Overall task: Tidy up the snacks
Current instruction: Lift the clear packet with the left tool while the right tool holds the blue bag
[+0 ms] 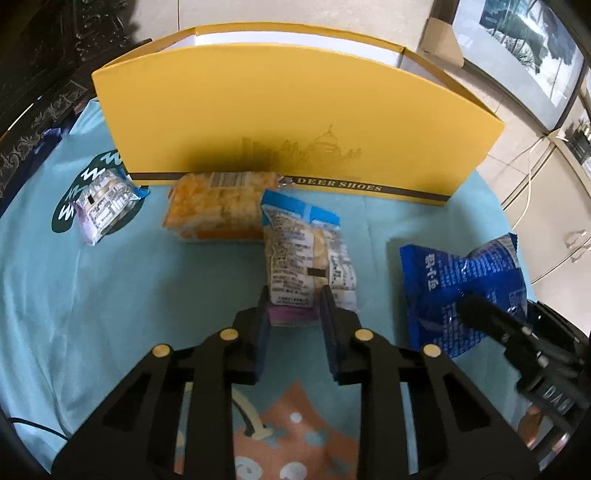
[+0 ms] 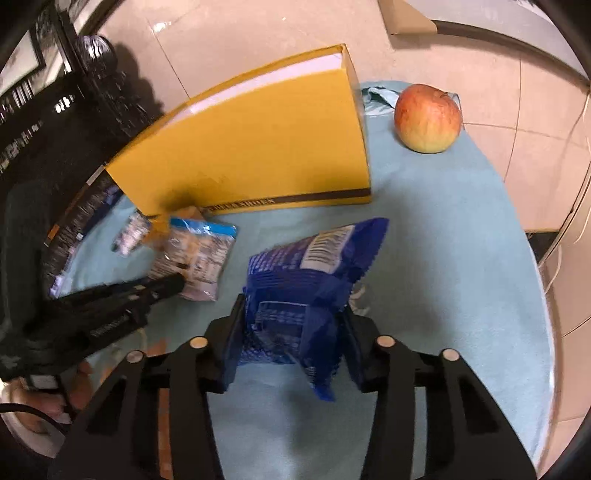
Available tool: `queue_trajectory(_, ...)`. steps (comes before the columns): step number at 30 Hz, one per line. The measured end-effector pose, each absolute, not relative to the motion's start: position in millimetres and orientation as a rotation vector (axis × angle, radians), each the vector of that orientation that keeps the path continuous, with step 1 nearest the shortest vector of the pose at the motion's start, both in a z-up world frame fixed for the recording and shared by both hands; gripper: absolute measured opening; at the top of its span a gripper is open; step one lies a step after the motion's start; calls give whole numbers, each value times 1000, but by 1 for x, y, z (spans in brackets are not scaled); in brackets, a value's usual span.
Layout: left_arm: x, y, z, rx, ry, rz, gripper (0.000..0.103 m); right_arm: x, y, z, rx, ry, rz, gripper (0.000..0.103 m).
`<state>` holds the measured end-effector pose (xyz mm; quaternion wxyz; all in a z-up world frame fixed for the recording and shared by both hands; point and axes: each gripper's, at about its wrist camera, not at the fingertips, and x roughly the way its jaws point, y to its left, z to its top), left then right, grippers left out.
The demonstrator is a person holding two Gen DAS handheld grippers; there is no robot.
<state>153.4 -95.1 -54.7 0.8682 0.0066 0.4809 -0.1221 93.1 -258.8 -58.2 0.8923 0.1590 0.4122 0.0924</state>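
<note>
A white snack packet (image 1: 299, 254) with a blue top and purple bottom lies on the light blue cloth (image 1: 92, 295). My left gripper (image 1: 294, 295) is shut on its near end. A crumpled blue snack bag (image 2: 306, 266) sits between the pads of my right gripper (image 2: 293, 306), which is shut on it and squeezes it. An orange packet (image 1: 214, 214) and a small purple-and-white packet (image 1: 105, 205) lie in front of the yellow shoe box (image 1: 295, 110). In the left wrist view the blue bag (image 1: 454, 284) is at the right, with one right fingertip (image 1: 491, 317) on it.
The yellow box stands open-topped at the back of the round table. An apple (image 2: 428, 118) sits to the right of the box near the table's far edge. Dark carved furniture (image 2: 74, 92) stands to the left, with tiled floor (image 2: 258, 33) beyond the table.
</note>
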Motion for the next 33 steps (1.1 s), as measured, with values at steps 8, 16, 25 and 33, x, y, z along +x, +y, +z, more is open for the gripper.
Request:
queue_trajectory(8,125,-64,-32,-47,937,-300,5,85,-274,-43,431,793,255,46)
queue_trajectory(16,109,-36,-31,-63,916,-264,3,82,-269,-40,436,778,278,46)
queue_trajectory(25,89,-12,-10,-67,840,-270,2,81,-264,-42,462,782,335,47)
queue_trajectory(33,82,-5,0,-66,813,-263,2,80,-255,-37,436,769,356,46)
